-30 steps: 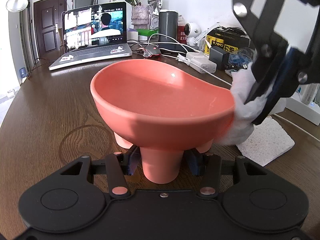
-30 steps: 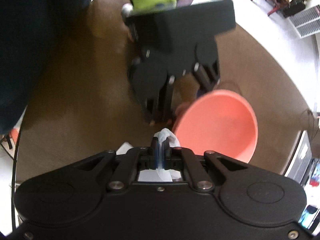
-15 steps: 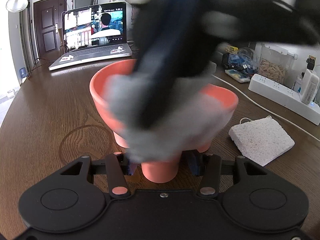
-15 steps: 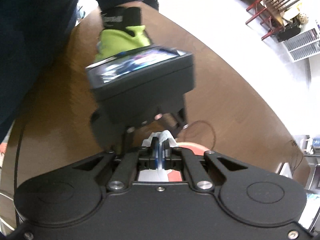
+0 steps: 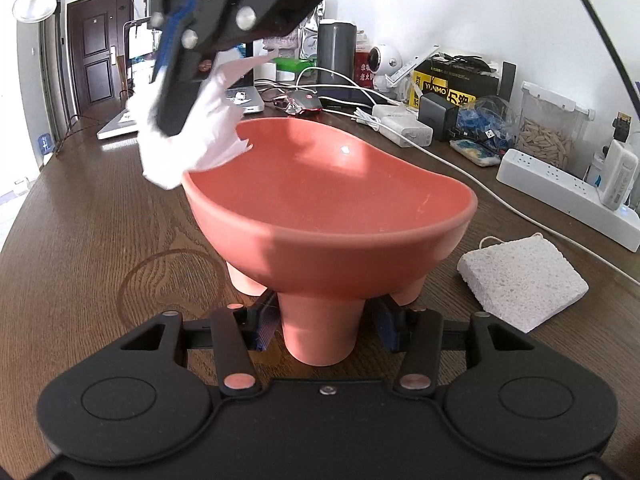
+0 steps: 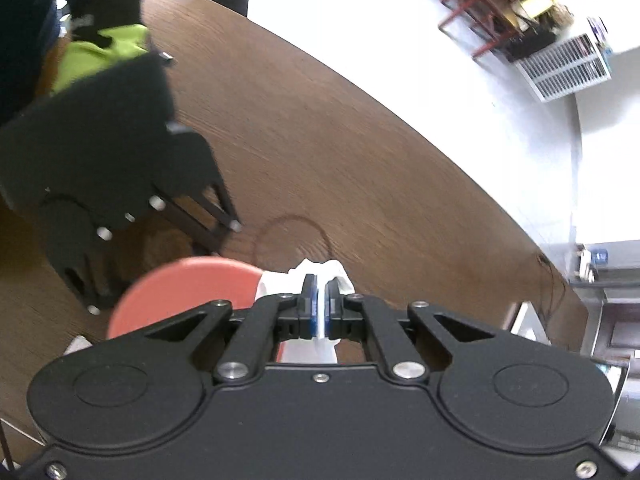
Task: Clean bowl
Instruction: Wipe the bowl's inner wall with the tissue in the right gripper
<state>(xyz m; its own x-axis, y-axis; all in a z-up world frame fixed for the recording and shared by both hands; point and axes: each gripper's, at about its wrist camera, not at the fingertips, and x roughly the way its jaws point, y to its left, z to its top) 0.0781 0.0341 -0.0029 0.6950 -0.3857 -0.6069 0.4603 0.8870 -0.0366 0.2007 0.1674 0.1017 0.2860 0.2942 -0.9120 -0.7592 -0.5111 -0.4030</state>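
Note:
A salmon-pink bowl [image 5: 332, 208] with stubby legs stands on the wooden table. My left gripper [image 5: 324, 326] is shut on its near leg. My right gripper [image 6: 320, 312] is shut on a white paper tissue [image 6: 316, 276]. In the left wrist view the right gripper [image 5: 176, 80] holds the tissue [image 5: 192, 140] against the bowl's left rim from above. In the right wrist view the bowl [image 6: 180, 292] shows lower left, with the left gripper's black body behind it.
A white sponge block [image 5: 520, 276] lies right of the bowl. A power strip [image 5: 560, 188], chargers, cables, a laptop and boxes crowd the table's back. The table edge [image 6: 400, 108] curves across the right wrist view.
My right gripper swept the tissue from the bowl's right side across the front to its left rim. The left gripper and bowl stayed put.

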